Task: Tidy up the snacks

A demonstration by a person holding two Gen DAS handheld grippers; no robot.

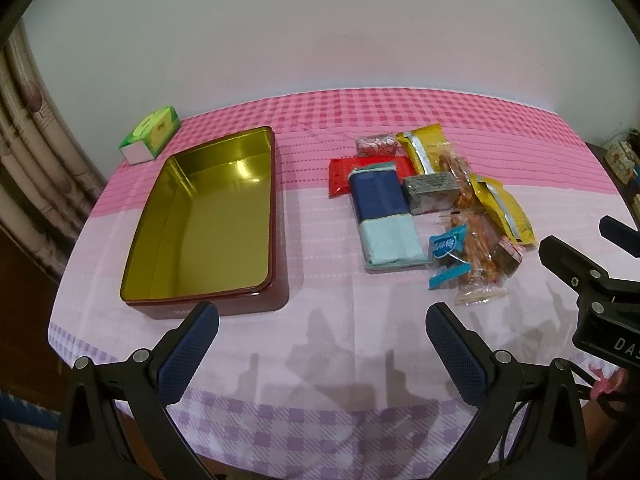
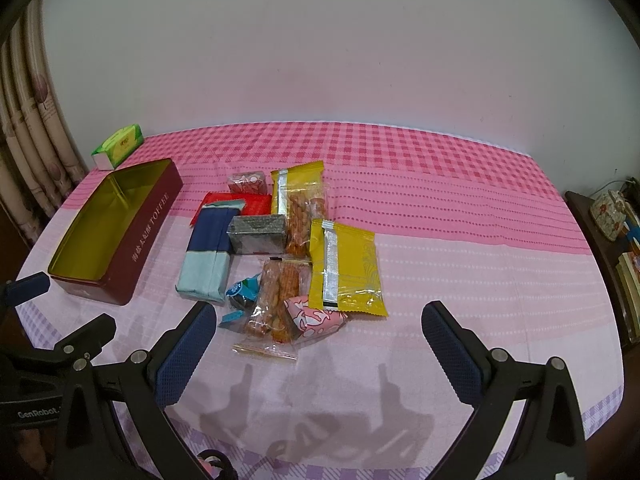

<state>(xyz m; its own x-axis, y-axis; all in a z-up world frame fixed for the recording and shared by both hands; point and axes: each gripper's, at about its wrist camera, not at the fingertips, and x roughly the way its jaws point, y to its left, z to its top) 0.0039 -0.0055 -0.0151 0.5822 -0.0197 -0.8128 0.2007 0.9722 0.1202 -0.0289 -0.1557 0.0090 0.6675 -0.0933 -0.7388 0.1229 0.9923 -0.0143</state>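
**Both grippers spread above the near table edge; tin bare, snacks heaped beside it**

Left gripper (image 1: 322,338): 2 blue-padded fingers (image 1: 188,354) wide apart, nothing between them. Just beyond its left fingertip sits the tin (image 1: 208,220), maroon outside, gold inside, lid off, nothing in it. Beyond its right fingertip lies the snack pile.

Right gripper (image 2: 320,338): fingers (image 2: 450,344) likewise spread, gripping nothing. The pile lies ahead, between the 2 tips and nearer the left one.

Pile, right wrist view: a pink patterned candy (image 2: 316,316) nearest, touching a clear pack of orange-brown sticks (image 2: 276,300). A small blue candy (image 2: 240,294) lies just left of that pack. A dark and pale blue packet (image 2: 210,252) lies leftmost, overlapping a red wrapper (image 2: 256,204). A grey block (image 2: 258,234) sits beside it. 2 yellow packets: near one (image 2: 352,272), far one (image 2: 296,182).

A green tissue box (image 1: 150,136) stands beyond the tin, apart from it. All rests on a pink checked tablecloth (image 2: 440,208).
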